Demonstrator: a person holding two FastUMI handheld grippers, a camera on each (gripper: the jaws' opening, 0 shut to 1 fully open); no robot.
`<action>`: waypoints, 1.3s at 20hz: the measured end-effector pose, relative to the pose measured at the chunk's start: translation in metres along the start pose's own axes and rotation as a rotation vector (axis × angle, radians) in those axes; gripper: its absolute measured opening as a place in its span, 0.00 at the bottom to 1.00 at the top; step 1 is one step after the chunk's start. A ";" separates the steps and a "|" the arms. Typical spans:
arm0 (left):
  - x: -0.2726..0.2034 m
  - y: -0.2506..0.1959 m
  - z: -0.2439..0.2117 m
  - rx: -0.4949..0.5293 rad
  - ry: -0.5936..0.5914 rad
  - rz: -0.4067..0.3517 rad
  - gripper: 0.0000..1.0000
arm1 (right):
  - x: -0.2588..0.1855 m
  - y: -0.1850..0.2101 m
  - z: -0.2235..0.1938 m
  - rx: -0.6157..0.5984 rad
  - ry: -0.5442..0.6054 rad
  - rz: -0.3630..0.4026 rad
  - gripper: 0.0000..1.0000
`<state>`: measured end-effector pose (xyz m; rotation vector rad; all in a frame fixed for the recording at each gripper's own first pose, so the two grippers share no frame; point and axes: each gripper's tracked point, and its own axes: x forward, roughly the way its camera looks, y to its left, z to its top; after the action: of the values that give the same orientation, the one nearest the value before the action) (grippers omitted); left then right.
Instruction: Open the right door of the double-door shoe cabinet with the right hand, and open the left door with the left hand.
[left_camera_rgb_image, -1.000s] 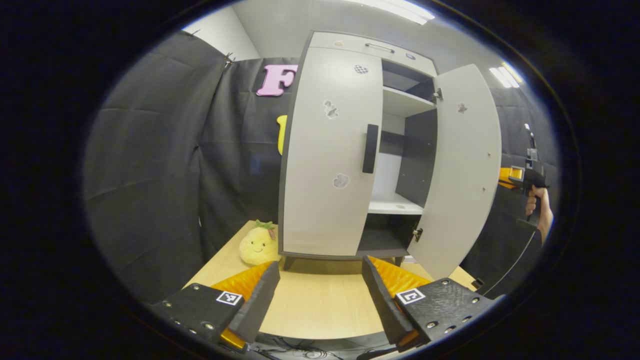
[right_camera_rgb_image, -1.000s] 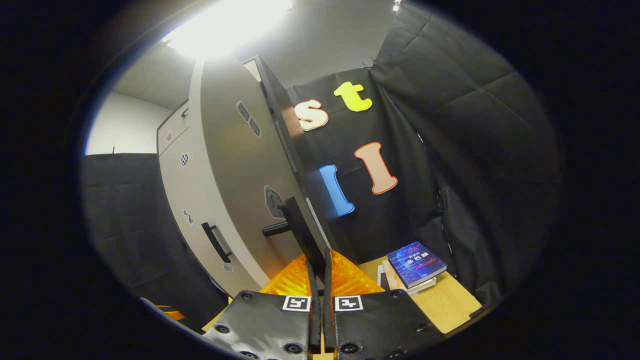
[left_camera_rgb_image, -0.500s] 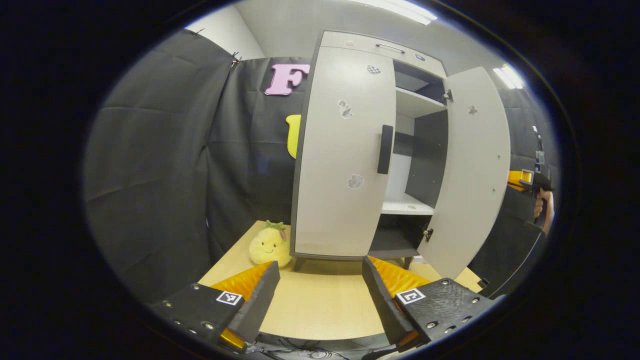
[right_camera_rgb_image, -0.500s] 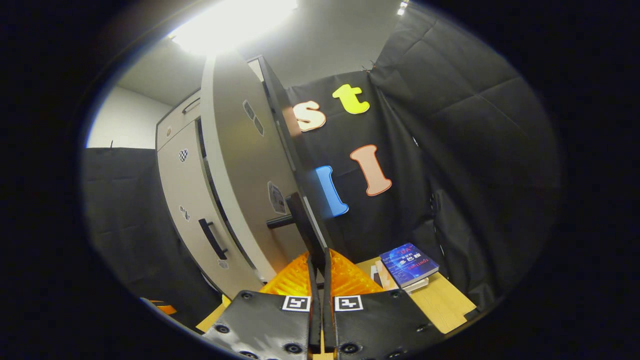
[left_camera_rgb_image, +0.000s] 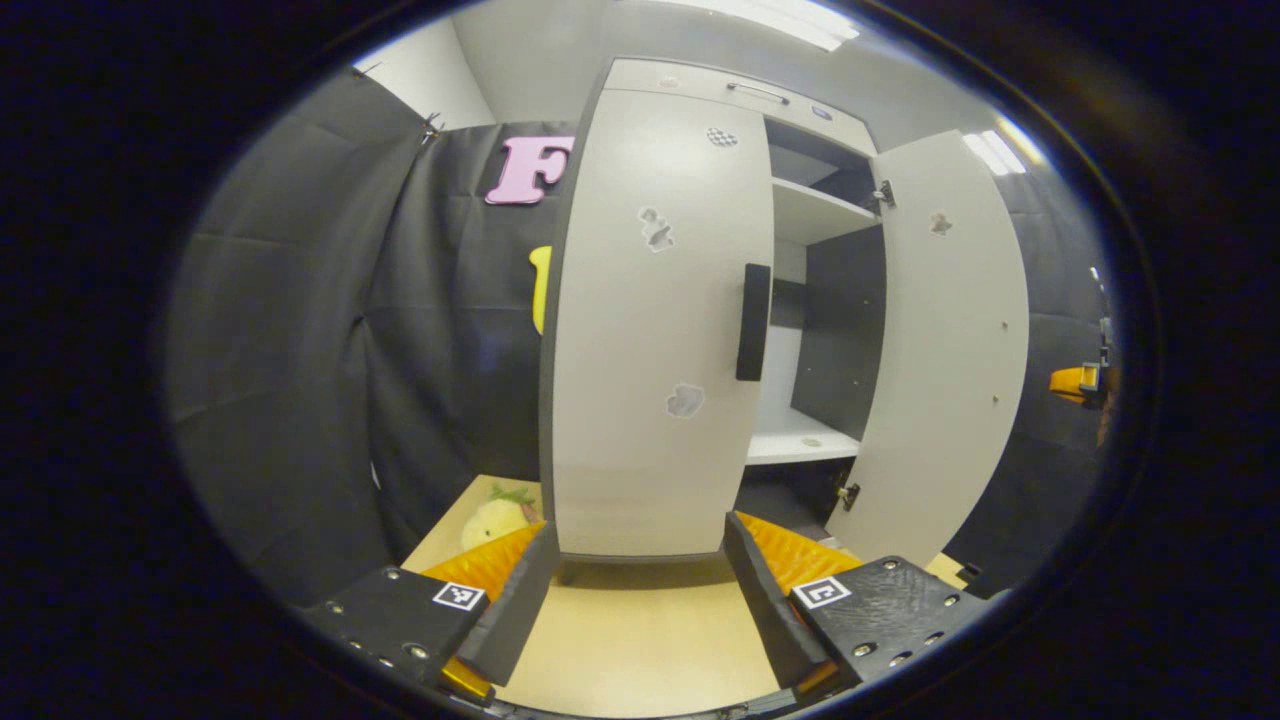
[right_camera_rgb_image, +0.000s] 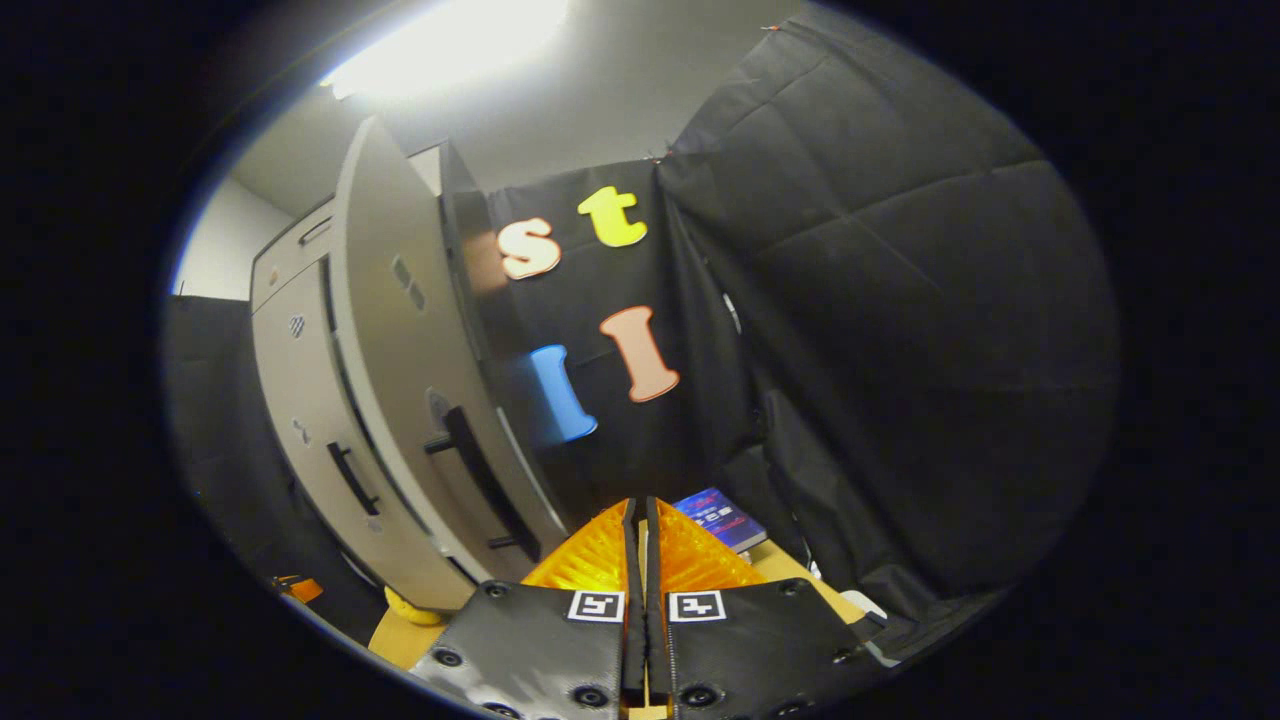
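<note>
The grey shoe cabinet fills the left gripper view. Its left door (left_camera_rgb_image: 650, 320) is closed, with a black vertical handle (left_camera_rgb_image: 753, 322) on its right edge. The right door (left_camera_rgb_image: 950, 340) stands swung open, showing shelves inside. My left gripper (left_camera_rgb_image: 637, 545) is open and empty, low in front of the left door, below the handle. In the right gripper view the right door (right_camera_rgb_image: 400, 380) and its handle (right_camera_rgb_image: 480, 480) lie to the left. My right gripper (right_camera_rgb_image: 637, 512) is shut on nothing, apart from that handle. It also appears far off as the right gripper (left_camera_rgb_image: 1080, 380).
The cabinet stands on a light wooden table (left_camera_rgb_image: 640, 630). A yellow plush toy (left_camera_rgb_image: 492, 520) sits by the cabinet's left foot. A blue book (right_camera_rgb_image: 715, 512) lies on the table past the open door. Black cloth walls close in on all sides.
My right gripper has drawn back and away from the right door's handle, staying shut. My left gripper has moved closer to the left door, which looms larger.
</note>
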<state>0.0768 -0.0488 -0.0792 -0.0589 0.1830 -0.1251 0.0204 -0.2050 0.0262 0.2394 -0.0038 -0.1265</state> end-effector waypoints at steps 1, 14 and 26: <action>0.014 -0.008 0.009 0.006 -0.007 -0.012 0.95 | 0.006 -0.011 0.012 0.000 -0.045 -0.030 0.02; 0.150 -0.086 0.119 0.046 -0.114 -0.005 0.94 | 0.122 -0.081 0.035 -0.215 -0.128 -0.211 0.93; 0.202 -0.104 0.156 0.020 -0.126 0.090 0.76 | 0.198 -0.093 0.031 -0.305 -0.105 -0.161 0.98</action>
<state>0.2906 -0.1704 0.0447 -0.0386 0.0586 -0.0334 0.2044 -0.3272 0.0321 -0.0718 -0.0691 -0.2967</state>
